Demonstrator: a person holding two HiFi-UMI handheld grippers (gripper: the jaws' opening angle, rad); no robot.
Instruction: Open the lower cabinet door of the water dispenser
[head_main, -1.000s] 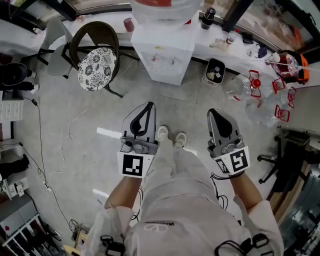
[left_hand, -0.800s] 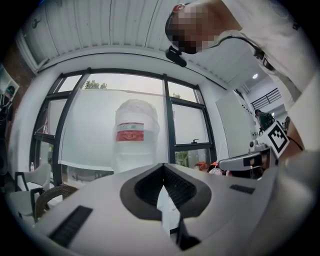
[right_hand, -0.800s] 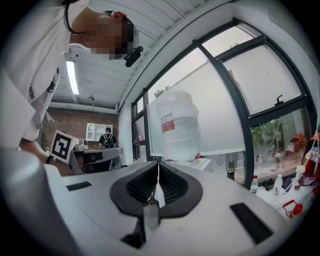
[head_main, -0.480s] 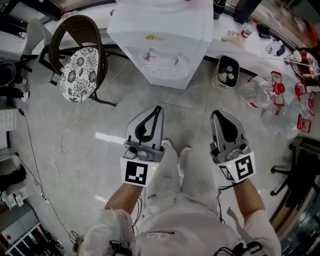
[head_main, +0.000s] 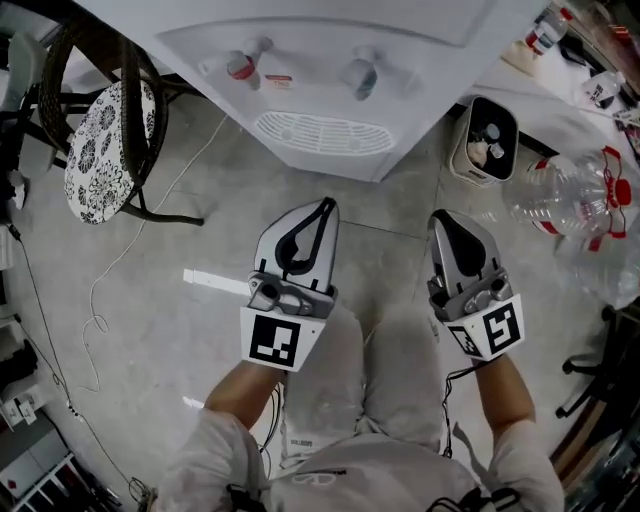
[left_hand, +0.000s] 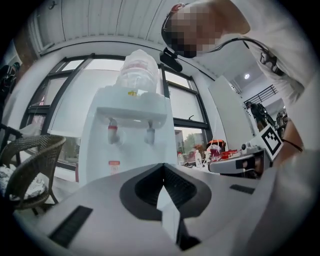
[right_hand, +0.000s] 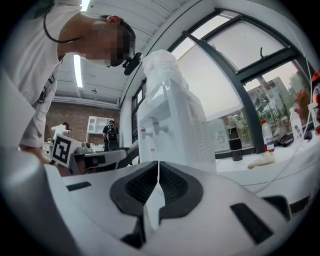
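Grey floor (head_main: 180, 330) fronts the water dispenser (head_main: 330, 95) in the head view; only the gripper views show its bottle (left_hand: 136, 70). Fingers of the left gripper (head_main: 326, 206) and right gripper (head_main: 443, 217) are pressed together, holding nothing.

Our count in front of the dispenser
We counted one water dispenser (head_main: 400, 40) with two taps (head_main: 238, 66), one wicker chair (head_main: 100, 150), one small bin (head_main: 487, 140), one left claw (head_main: 327, 204) and one right claw (head_main: 441, 216).

Steep overhead and two level views, sharing dispenser (head_main: 320, 135)
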